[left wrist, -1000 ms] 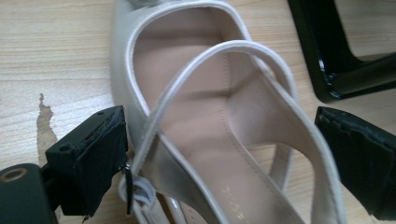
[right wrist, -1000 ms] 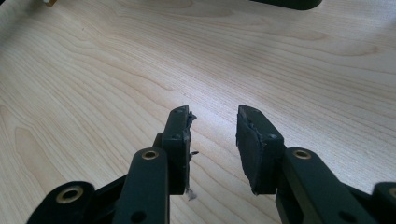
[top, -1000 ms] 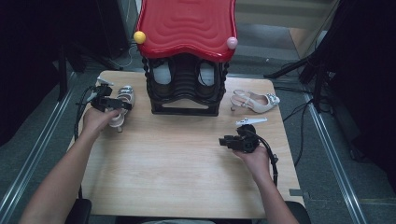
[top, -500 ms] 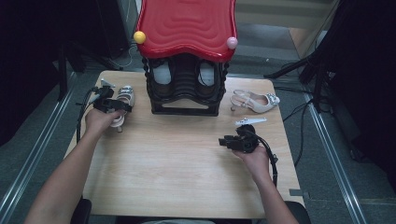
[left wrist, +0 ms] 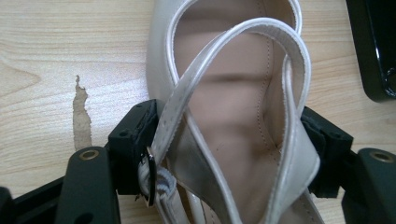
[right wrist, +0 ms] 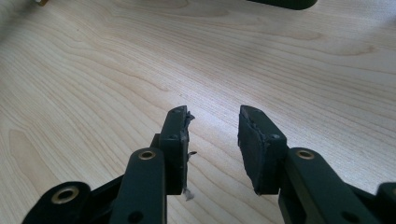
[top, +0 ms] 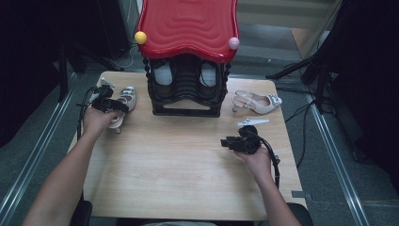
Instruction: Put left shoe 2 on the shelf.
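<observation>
A cream slingback shoe (top: 127, 96) lies at the table's left, beside the rack. In the left gripper view the shoe (left wrist: 233, 93) has its heel end between my left gripper's (left wrist: 229, 135) black pads, which press against both of its sides; the jaws have just been closing on it. From above, my left gripper (top: 110, 104) sits over that shoe's near end. My right gripper (top: 230, 142) rests low over the wooden table (top: 179, 183) at the right, pointing left. It (right wrist: 212, 123) is open with bare wood between its pads.
A black shoe rack (top: 186, 101) with a red wavy top (top: 187, 23) stands at the table's back middle, with shoes (top: 163, 75) inside. A second cream sandal (top: 258, 102) lies right of it, and a small white strip (top: 252, 122) lies just beyond my right hand.
The left gripper's jaws have narrowed around the cream shoe. Neither hand has moved across the table.
</observation>
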